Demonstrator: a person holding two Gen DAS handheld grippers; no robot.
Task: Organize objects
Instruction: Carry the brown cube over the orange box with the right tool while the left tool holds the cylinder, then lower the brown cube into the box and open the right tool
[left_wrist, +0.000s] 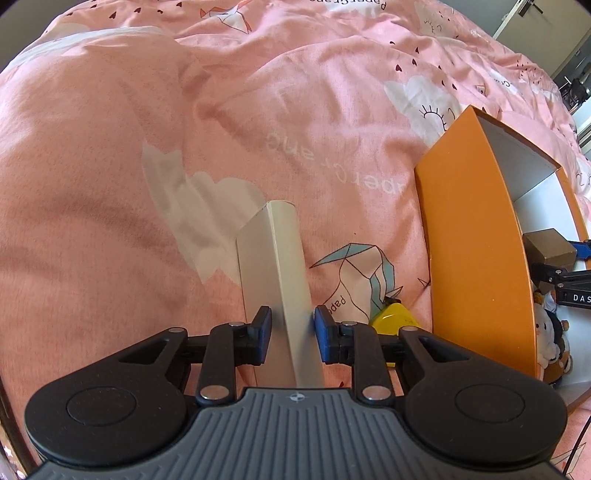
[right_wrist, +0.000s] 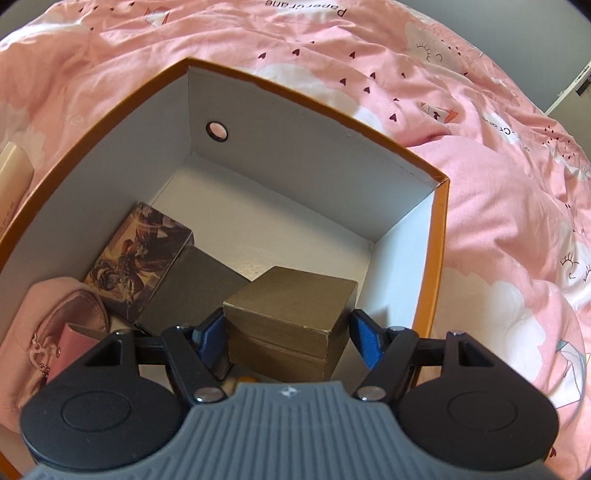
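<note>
Here, right gripper (right_wrist: 286, 338) clamped on gold box (right_wrist: 291, 314), low inside orange storage box (right_wrist: 432, 258); left gripper (left_wrist: 291, 332) pinching long cream carton (left_wrist: 280, 280), lengthwise outside its left wall.

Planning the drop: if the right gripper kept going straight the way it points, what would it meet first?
Probably the orange box's white floor. The right gripper carries a gold box over that bare patch, beside the dark grey box; depth is unclear.

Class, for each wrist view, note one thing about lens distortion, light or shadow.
Left wrist view: the fisheye bows the orange box wall into a curve, with dark corners. Right wrist view: the box rim bends too; daylight brightens the pink bedding, while the box's interior lies shaded.
</note>
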